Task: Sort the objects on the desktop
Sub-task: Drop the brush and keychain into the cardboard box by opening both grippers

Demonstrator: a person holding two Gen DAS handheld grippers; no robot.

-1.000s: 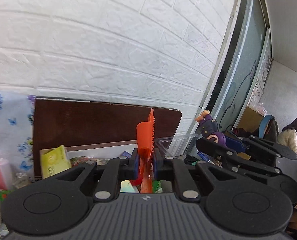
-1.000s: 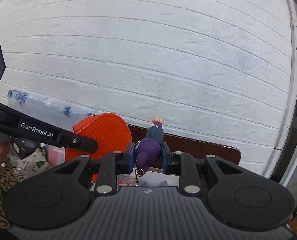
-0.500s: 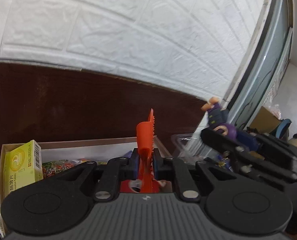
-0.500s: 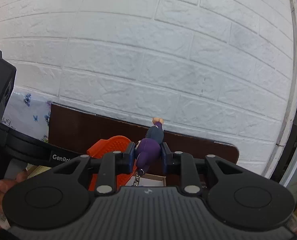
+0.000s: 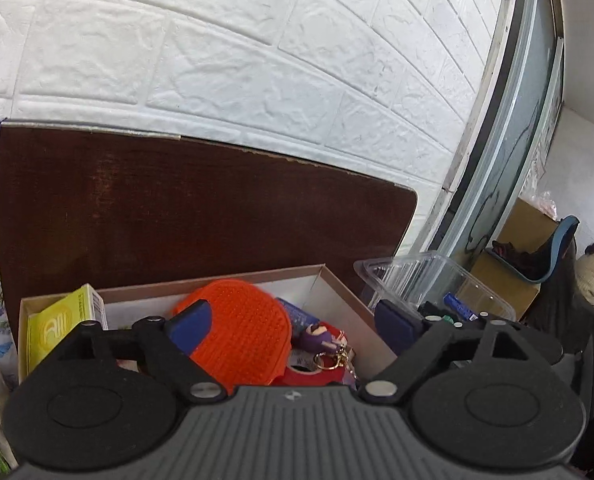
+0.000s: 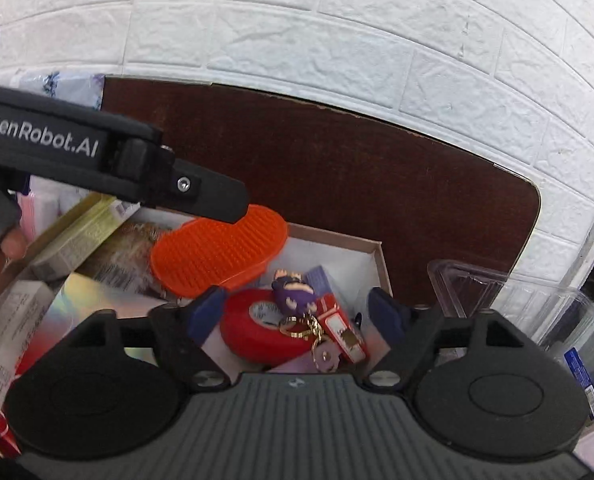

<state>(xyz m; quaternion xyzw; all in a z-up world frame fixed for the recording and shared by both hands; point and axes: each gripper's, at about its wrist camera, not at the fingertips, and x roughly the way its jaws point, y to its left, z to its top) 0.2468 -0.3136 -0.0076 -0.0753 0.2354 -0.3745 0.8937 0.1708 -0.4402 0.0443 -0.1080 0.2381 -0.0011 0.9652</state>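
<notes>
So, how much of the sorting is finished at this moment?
The orange brush and purple figure keychain lie inside the cardboard box. Left gripper and right gripper are both open, holding nothing. What is left cannot be judged; the desk is mostly out of view.

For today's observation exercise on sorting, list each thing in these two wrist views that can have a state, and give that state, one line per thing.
left gripper: open, holding nothing
right gripper: open, holding nothing
orange brush: released, lying in the box
purple figure keychain: released, lying on the red tape roll
cardboard box: open-topped, holding items
clear plastic container: open, beside the box
yellow carton: standing at the box's left end
</notes>
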